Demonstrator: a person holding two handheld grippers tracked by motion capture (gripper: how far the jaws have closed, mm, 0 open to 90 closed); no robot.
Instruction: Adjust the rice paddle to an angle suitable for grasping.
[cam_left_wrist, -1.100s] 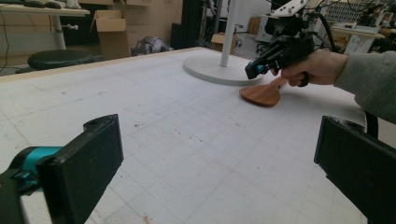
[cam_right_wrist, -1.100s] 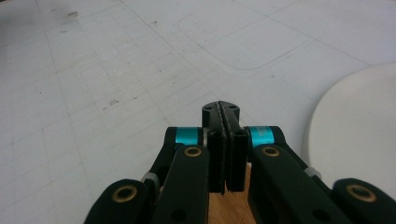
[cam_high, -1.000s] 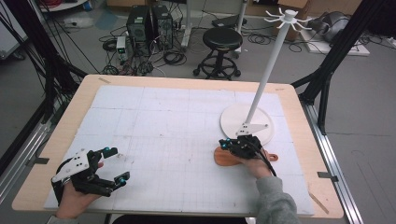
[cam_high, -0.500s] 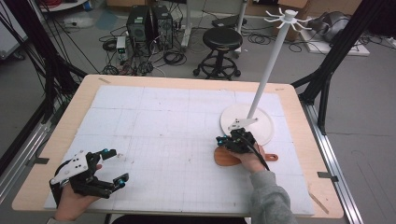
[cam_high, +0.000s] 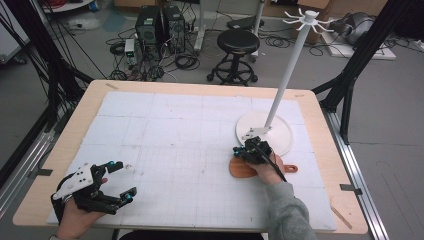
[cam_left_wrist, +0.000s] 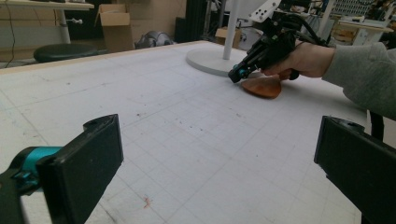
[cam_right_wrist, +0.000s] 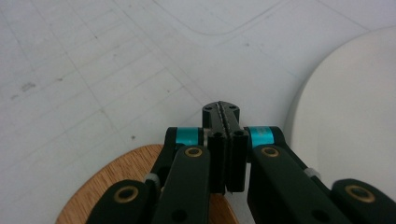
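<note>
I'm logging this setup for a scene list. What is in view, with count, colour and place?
Table: one, light wood rim under a white gridded mat.
Stand: one, white, tall pole with hooks on a round base, table's far right.
Wooden board: one, reddish brown, with handle, in front of the stand's base.
Stool: one, black, on the floor beyond the table.
Left claw: one, black, jaws apart, near left corner.
Right claw: one, black, jaws together, over the board.
</note>
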